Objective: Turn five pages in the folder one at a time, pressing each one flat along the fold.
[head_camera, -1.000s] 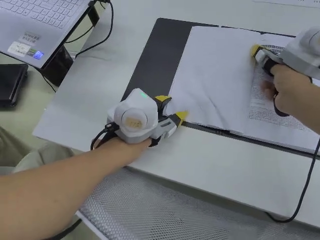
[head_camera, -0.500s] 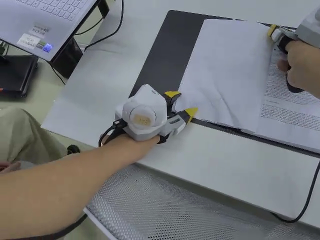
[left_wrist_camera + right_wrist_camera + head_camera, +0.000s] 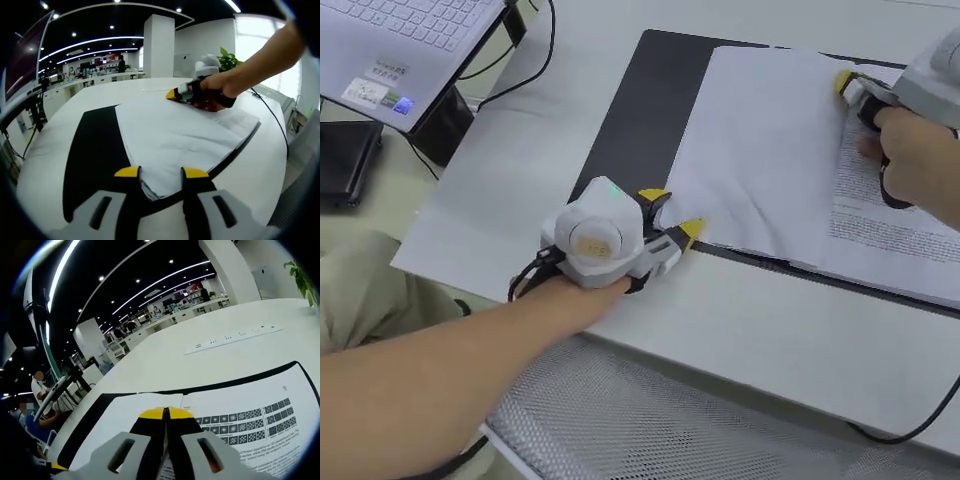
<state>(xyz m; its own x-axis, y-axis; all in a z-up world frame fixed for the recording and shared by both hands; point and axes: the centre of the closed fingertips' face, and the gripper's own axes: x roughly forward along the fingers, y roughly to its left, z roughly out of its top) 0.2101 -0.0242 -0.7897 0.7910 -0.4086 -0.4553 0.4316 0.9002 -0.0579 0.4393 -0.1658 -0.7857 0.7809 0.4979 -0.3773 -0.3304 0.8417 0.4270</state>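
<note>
At least one page (image 3: 760, 150) turned over to the left half of the folder (image 3: 620, 120), open flat on the table (image 3: 770, 340) (black cover bare at the far left). Number done out of five: impossible to tell. Probably in the middle of a pressing step, with more turns left after it.

Right gripper (image 3: 848, 88) at the far end of the fold, jaws closed tip against tip, nothing seen between them. In the right gripper view, tips just over the line between blank sheet and printed page (image 3: 890, 230).

Left gripper (image 3: 670, 213) at the near left corner of the turned page, jaws apart by a moderate gap and gripping nothing, with the corner just between or in front of the tips (contact hard to judge).

Turned page not flat yet: creased and a little raised toward that corner, so likely needing a stroke along the fold.

Around: laptop (image 3: 410, 40) far left, well apart from the folder; cable (image 3: 910, 425) off the near right edge of the table; metal mesh (image 3: 620, 420) below that edge. No obstacle seen on the pages besides the two grippers.
</note>
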